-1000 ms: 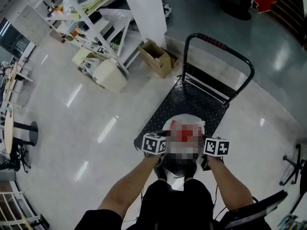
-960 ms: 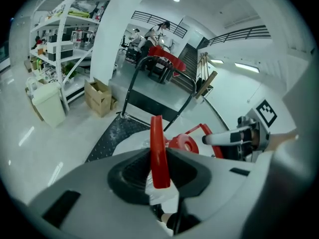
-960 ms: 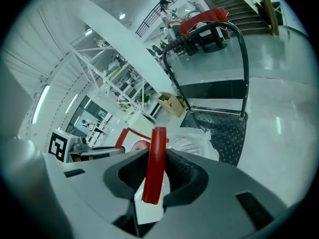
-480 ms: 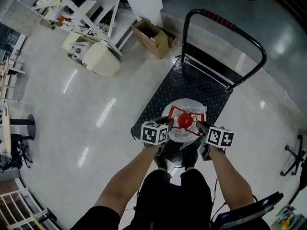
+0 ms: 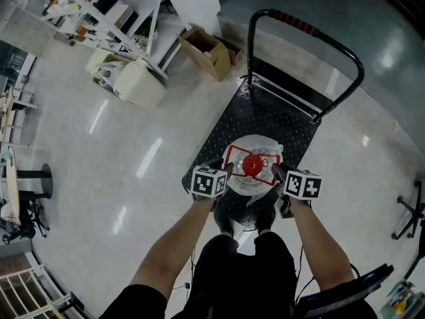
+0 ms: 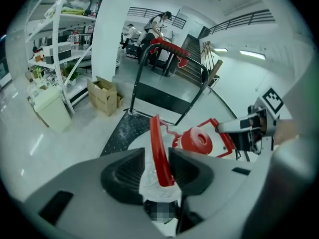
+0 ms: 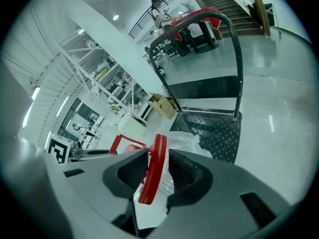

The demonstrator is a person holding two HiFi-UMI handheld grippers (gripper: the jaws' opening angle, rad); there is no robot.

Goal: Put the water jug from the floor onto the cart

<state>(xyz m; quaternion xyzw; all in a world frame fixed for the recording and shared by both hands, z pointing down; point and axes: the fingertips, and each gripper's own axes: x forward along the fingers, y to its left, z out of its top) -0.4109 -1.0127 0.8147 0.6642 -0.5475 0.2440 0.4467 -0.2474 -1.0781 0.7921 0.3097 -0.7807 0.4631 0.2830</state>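
The water jug, clear, wrapped in plastic film, with a red cap and a red carrying frame, stands on the near end of the cart's black deck. My left gripper is at the frame's left bar, my right gripper at its right bar. Each bar lies between the jaws, which have just been opening. In both gripper views a gap with film shows beside the bar. The left gripper and the right gripper stand open.
The cart's push handle rises at the far end. A cardboard box, a cream bin and white shelving stand at the far left. A stand's foot is at the right. My feet are at the cart's near edge.
The jug and both grippers have come down onto the cart's deck. The gaps beside the red bars are wider than before.
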